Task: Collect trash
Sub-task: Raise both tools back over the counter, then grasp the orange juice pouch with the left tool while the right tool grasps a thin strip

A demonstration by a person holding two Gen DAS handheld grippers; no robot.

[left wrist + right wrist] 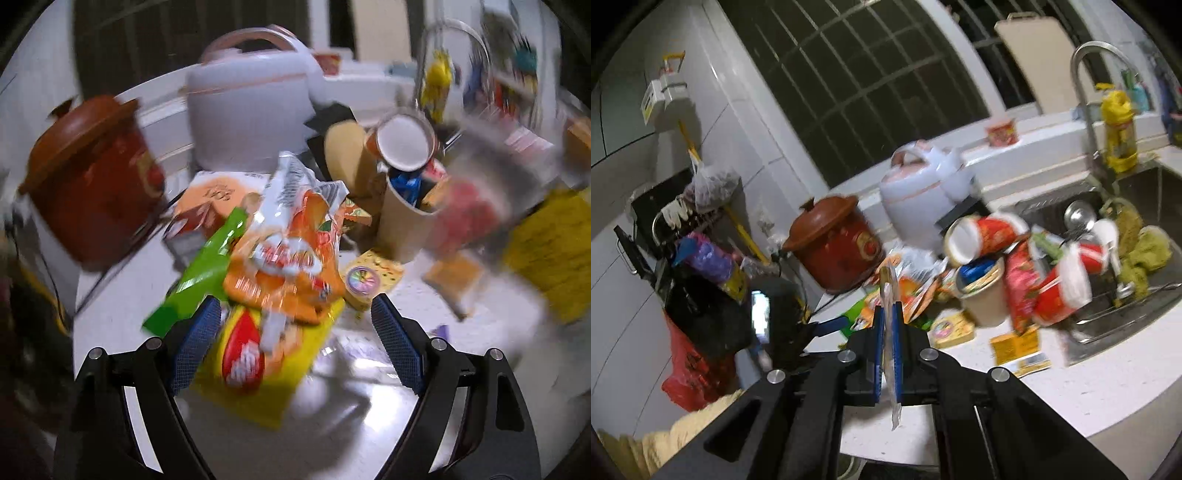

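My left gripper [295, 306] is open above a blurred heap of trash on the white counter [369, 424]. The heap holds an orange snack wrapper [288, 258], a green wrapper [199, 277] and a yellow packet with a red oval [258, 369]. The yellow packet lies against the left pad and the right pad stands clear of it. A tan paper cup [402, 229] stuffed with wrappers stands behind the heap. My right gripper [887, 310] is shut on a thin clear plastic wrapper [894, 410], seen edge-on and hanging below the pads, above the counter's near edge.
A red crock pot with a brown lid [831, 247] and a white rice cooker [923, 199] stand at the back. Red noodle cups [1067, 284] lie by the sink [1108, 328] under a tap [1086, 74]. A black bag and a red bag [690, 373] hang to the left.
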